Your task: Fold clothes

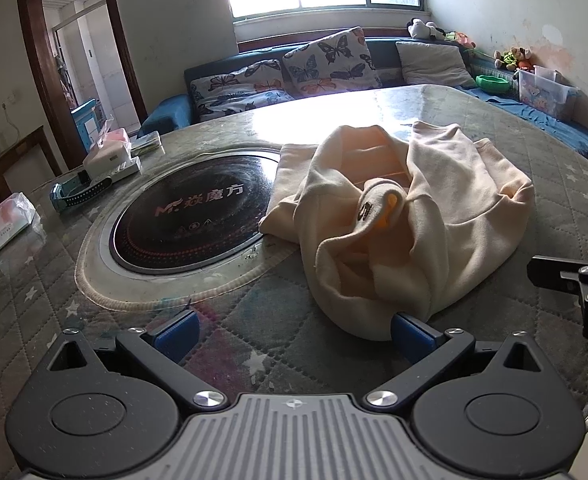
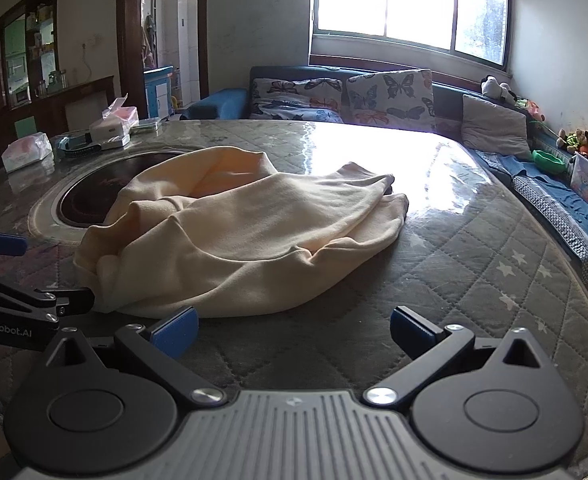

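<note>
A cream sweatshirt (image 1: 434,216) lies crumpled on the quilted table, its collar with an orange-lined label turned up in the middle. In the right wrist view the same sweatshirt (image 2: 253,236) spreads out just ahead of the fingers. My left gripper (image 1: 291,334) is open, low over the table; its right blue pad sits at the garment's near hem and nothing is held between the fingers. My right gripper (image 2: 291,330) is open too, a short way in front of the hem. The right gripper's fingers (image 1: 574,276) show at the far right edge of the left wrist view.
A round black induction hob (image 1: 189,216) is set into the table (image 1: 253,344), partly under the garment. Tissue packs (image 1: 5,220), a white box (image 1: 109,156) and a blue watch (image 1: 69,196) sit at the far left. A sofa with butterfly cushions (image 1: 326,60) runs behind the table.
</note>
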`<state>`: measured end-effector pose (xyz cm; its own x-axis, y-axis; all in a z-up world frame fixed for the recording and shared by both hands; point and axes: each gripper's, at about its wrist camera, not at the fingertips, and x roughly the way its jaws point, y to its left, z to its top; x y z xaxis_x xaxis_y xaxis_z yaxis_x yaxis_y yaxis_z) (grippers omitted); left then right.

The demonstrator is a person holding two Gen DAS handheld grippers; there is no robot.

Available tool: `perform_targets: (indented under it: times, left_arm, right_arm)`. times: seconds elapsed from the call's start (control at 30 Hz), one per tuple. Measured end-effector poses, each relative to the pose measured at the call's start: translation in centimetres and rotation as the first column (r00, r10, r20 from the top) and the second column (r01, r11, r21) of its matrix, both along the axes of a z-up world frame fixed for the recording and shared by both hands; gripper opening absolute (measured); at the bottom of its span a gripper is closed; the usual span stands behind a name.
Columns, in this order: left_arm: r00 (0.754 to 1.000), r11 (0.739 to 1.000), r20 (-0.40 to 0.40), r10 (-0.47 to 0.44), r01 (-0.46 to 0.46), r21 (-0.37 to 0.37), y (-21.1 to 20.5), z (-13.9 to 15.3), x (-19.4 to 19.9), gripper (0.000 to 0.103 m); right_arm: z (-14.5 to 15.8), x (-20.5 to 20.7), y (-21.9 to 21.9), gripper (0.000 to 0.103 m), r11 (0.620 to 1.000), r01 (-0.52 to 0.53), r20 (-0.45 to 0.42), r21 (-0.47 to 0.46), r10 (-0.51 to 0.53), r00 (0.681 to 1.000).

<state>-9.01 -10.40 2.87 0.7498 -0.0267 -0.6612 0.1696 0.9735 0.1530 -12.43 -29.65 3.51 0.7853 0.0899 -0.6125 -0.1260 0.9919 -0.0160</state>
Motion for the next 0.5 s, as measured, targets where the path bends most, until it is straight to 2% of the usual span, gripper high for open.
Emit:
perform_targets:
  times: [0.5]
  left_arm:
    - [1.000,1.000,-0.010,-0.002,0.002,0.007,0.0,0.5,1.3,0.103]
  right_arm:
    - [0.5,1.3,1.2,0.103,0.999,-0.048,-0.001,0.003,0.048,0.999]
